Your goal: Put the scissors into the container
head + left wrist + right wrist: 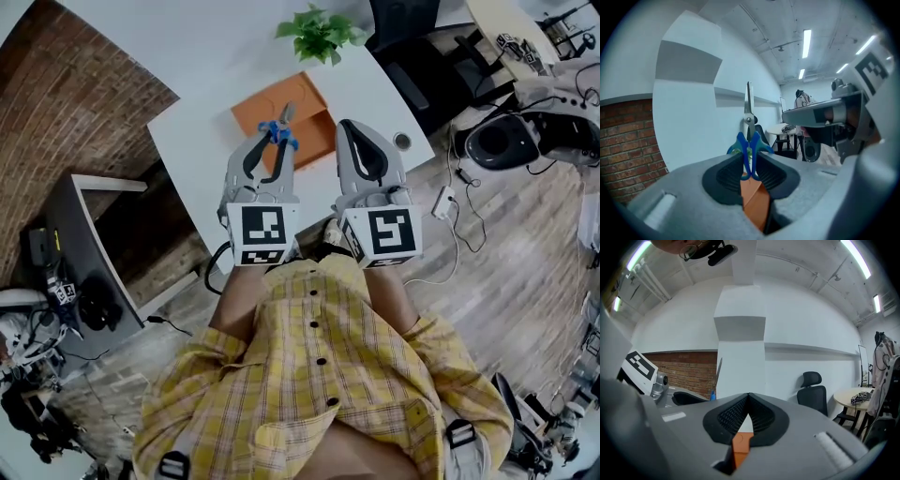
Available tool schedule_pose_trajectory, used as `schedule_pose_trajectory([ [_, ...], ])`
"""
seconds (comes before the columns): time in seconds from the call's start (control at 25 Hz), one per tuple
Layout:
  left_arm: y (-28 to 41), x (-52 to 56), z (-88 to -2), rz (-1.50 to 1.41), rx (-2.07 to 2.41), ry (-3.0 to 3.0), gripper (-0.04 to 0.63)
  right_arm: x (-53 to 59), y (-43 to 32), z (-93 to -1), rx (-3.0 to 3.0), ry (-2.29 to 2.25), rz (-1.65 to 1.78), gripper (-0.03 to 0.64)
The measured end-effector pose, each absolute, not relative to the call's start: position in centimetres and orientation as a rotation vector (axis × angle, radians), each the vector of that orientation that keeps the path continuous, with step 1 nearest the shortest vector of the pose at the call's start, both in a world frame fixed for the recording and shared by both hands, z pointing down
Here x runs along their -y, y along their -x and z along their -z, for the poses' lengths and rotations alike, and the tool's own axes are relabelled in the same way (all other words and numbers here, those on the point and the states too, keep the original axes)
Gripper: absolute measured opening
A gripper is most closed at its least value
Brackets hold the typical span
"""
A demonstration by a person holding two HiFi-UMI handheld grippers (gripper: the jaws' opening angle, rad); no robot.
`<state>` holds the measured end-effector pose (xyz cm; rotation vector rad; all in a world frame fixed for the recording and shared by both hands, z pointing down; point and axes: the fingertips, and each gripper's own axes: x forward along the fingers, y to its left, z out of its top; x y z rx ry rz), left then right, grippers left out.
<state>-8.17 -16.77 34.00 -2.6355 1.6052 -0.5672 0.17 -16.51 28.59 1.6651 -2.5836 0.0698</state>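
Observation:
The scissors (750,150) have blue handles and steel blades. My left gripper (750,164) is shut on the handles, and the blades point away from it. In the head view the scissors (281,127) hang at the tip of the left gripper (273,139), over the orange container (305,127) on the white table (202,122). My right gripper (352,131) hovers just to the right, over the container's right edge. Its jaws meet at the tip with nothing between them (748,398). The orange container (740,446) shows below them.
A potted green plant (321,33) stands at the table's far edge. A small round object (402,141) lies near the right edge. Off the table to the right are a black office chair (412,47) and cables with a white plug block (442,201) on the floor.

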Motion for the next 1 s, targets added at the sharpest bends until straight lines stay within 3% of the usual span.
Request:
schedule_pose_trajectory([
  [1.0,6.4,22.3,-48.4,1.186,-1.427,2.713,0.087,22.7,-1.9,-35.3,2.558,-1.563,-0.243,0.006],
])
